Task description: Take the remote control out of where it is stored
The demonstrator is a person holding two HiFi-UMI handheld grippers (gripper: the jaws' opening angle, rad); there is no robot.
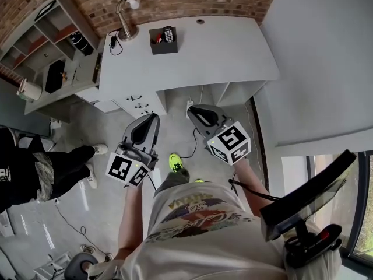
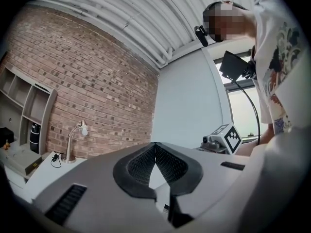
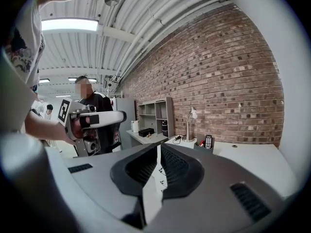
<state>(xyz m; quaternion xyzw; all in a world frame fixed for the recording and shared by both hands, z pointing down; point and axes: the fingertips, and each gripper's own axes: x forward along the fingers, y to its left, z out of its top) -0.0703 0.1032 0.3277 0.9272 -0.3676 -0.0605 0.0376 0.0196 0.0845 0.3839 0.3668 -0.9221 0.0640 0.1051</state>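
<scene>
well, remote control (image 1: 168, 34) in holder (image 1: 164, 48)

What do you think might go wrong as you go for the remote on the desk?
The black remote control stands in a small dark box beside red items; a grab could snag them or lift the box. The silver desk lamp close by could be knocked. The left gripper and right gripper are both shut and must open first.

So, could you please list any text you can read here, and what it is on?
No text reads clearly.
T-shirt: chest print, too blurred.
Remote control: key labels too small.
Marker cubes: square patterns only, no words.
Bystander's black top: white print, unreadable.
</scene>
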